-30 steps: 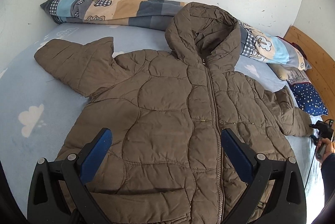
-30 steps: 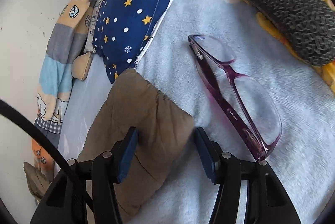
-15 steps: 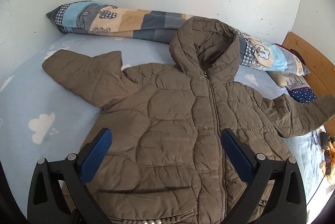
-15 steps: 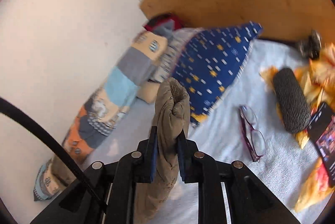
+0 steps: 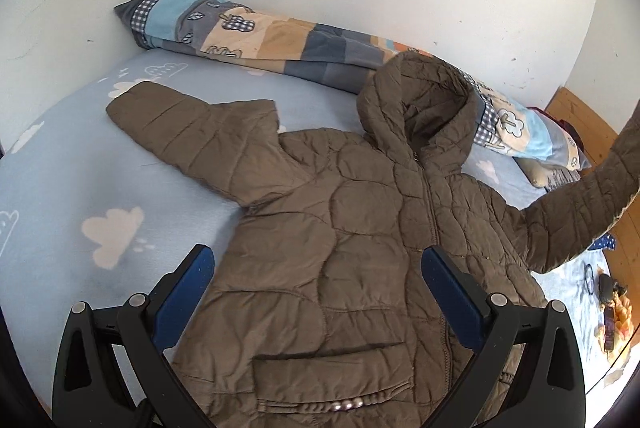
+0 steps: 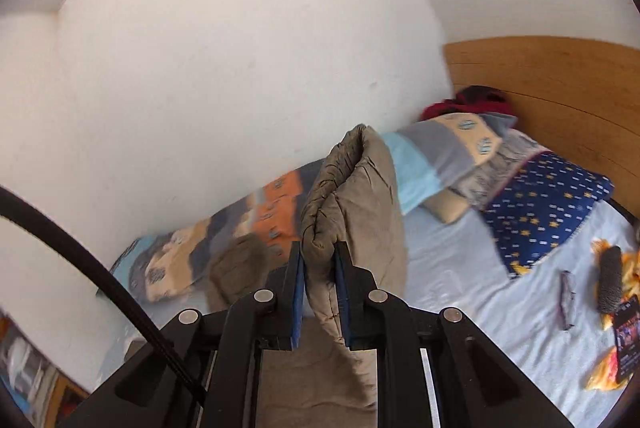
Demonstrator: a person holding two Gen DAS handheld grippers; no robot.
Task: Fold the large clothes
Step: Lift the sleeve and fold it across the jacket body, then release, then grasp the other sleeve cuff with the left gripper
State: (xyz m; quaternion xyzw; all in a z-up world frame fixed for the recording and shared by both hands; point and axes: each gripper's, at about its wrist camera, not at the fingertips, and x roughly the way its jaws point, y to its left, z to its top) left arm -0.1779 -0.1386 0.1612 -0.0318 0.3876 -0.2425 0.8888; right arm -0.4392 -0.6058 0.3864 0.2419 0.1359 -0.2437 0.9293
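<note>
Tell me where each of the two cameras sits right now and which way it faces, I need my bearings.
Left wrist: on the left gripper, jaws open, looking down across the brown jacket on the bed toward the wall.
Right wrist: on the right gripper, raised above the bed, clamped on the jacket's sleeve end, facing the headboard.
Shared: the jacket with its lifted sleeve, the patchwork quilt roll, the starry pillow. No hand or sleeve of the person shows.

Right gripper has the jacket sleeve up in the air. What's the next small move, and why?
Probably carry the sleeve across onto the jacket chest. The right gripper is shut on its cuff, lifted off the bed, while the body lies flat and zipped; the left gripper hovers open.
</note>
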